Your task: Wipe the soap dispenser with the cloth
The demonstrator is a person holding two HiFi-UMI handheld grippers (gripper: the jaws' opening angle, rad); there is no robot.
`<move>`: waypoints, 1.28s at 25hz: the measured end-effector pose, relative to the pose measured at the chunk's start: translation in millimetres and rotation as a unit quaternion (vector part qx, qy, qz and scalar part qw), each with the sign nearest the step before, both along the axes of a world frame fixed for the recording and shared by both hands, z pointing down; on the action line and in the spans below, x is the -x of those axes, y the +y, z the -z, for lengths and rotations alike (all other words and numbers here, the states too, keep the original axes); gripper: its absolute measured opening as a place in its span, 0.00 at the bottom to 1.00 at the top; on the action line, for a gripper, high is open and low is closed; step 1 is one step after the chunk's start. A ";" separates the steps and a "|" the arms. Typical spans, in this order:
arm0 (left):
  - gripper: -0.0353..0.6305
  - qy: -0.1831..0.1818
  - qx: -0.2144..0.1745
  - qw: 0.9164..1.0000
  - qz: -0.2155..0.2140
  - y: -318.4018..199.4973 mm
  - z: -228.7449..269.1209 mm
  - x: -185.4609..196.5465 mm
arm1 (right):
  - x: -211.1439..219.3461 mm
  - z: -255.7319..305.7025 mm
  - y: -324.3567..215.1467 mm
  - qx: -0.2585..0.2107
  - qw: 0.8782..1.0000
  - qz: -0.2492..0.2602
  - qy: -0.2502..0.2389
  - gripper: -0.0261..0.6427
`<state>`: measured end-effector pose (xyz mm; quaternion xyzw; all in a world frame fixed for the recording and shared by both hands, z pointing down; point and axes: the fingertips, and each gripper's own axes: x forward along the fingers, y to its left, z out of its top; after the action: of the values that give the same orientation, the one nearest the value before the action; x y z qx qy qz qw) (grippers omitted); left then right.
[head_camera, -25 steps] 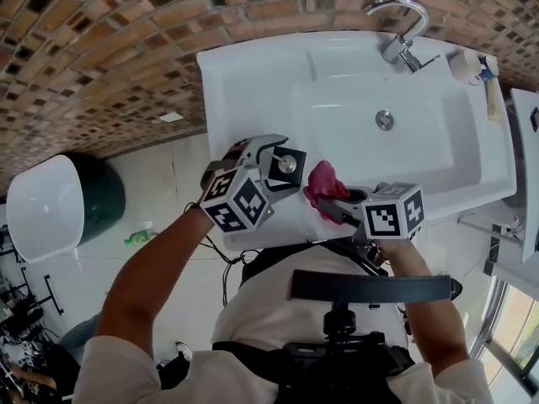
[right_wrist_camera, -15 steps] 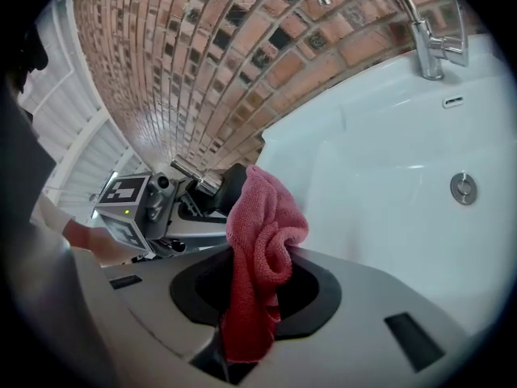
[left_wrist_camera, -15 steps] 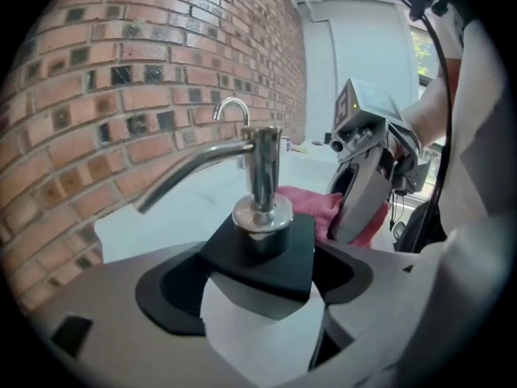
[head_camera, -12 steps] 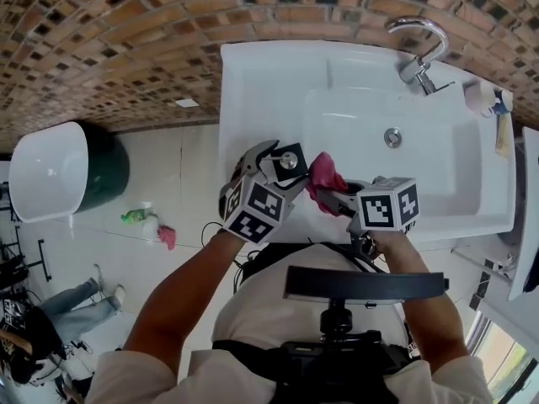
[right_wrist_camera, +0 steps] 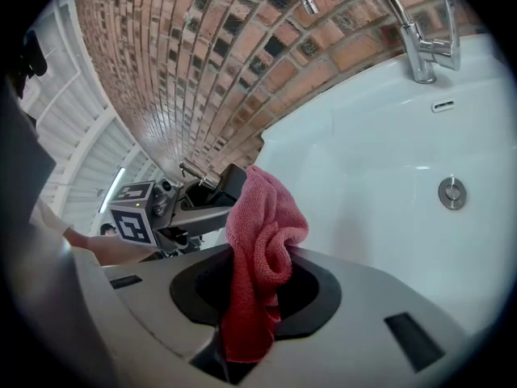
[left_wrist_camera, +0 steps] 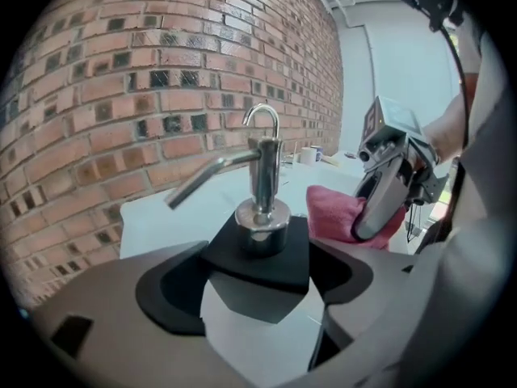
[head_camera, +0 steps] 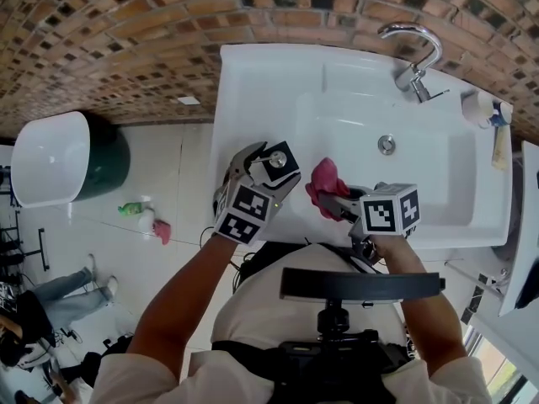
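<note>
At the far left of the head view a white bin stands on the tiled floor, with a small green thing and a small pink one lying near it. Next comes the left hand-held gripper, over the front left corner of the white sink. Its jaws are part open and closed round the soap dispenser, which has a black square top and a chrome pump. In the left gripper view the soap dispenser sits upright between the two grey jaws of the left hand-held gripper, its spout pointing left towards the brick wall.

Just right of it is the pink cloth, bunched up and standing out of the right hand-held gripper at the sink's front rim. Whether the cloth touches the dispenser cannot be told. The right gripper view shows the right hand-held gripper with its jaws pressed together on the lower end of the cloth, the rest flopping over above them.

Further right are the drain in the basin, the chrome tap at the back, and a white cup on the rim.
</note>
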<state>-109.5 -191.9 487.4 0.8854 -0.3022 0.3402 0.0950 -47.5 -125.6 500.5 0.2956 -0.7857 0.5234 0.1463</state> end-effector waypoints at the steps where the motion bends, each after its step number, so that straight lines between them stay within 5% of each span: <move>1: 0.68 0.007 -0.001 1.000 -0.018 1.9 3.2 -0.7 | -2.6 0.3 0.6 0.000 1.000 0.000 -0.001 0.20; 8: 0.68 0.001 -0.014 0.989 -0.146 9.1 2.4 1.7 | -14.2 -1.6 4.9 0.003 1.000 0.000 0.000 0.20; 12: 0.67 0.035 0.000 0.985 -0.168 6.3 4.7 -8.7 | -15.2 -3.3 6.5 0.008 1.000 -0.002 0.000 0.20; 14: 0.58 0.048 -0.006 0.986 -0.162 3.5 7.8 -11.9 | -16.7 -5.0 6.0 0.010 1.000 -0.006 0.001 0.20; 19: 0.57 0.062 -0.013 0.991 -0.115 -1.2 9.1 -10.3 | -17.7 -7.6 4.9 0.014 1.000 -0.015 0.001 0.20; 25: 0.57 0.071 -0.028 0.997 -0.001 -41.9 17.3 3.8 | -17.4 -5.1 -1.8 0.015 1.000 -0.021 0.000 0.20; 32: 0.57 0.082 -0.034 0.989 0.123 -136.7 24.8 17.7 | -28.0 -1.5 -8.5 0.008 0.999 -0.044 0.009 0.20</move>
<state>-127.2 -328.7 462.6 0.8691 -0.4110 0.2423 0.1305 -19.5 -134.0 502.1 0.3333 -0.7663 0.5329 0.1331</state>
